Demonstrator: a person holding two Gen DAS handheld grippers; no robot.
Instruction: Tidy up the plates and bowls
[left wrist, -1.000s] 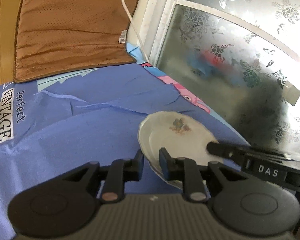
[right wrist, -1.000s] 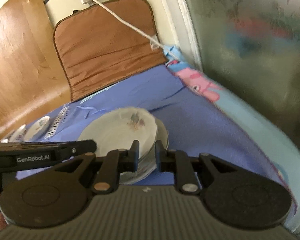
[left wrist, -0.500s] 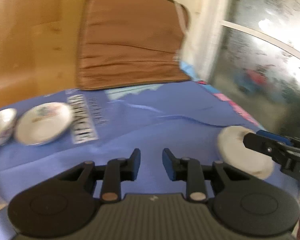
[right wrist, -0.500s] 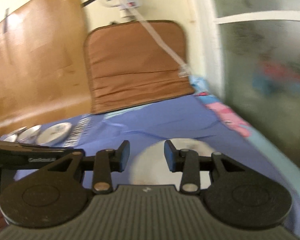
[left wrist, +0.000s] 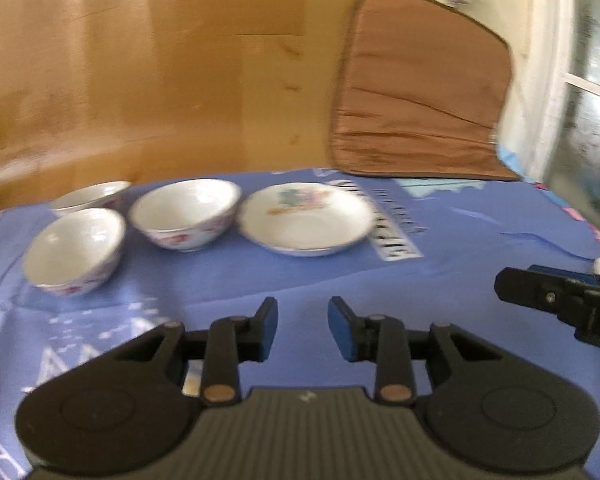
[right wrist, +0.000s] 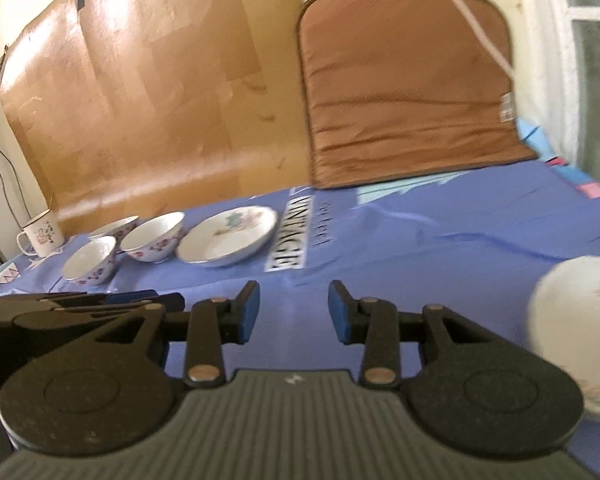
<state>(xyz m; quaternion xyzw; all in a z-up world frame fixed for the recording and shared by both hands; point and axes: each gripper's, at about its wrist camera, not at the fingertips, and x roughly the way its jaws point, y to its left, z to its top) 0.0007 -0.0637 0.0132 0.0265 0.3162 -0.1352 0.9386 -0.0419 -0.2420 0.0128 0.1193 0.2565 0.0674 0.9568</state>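
Left tongs point(left wrist: 302, 328) short of plate point(left wrist: 305, 223)

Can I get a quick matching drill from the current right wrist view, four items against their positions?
Items:
1. enamel mug
2. flowered plate
3. brown cushion
4. plate stack

Positions:
A. propped upright against the back wall
B. far left, beyond the bowls
C. near right edge of the view
D. flat on the cloth, just right of the bowls

Pairs: 1-B, 2-D, 3-A, 4-C
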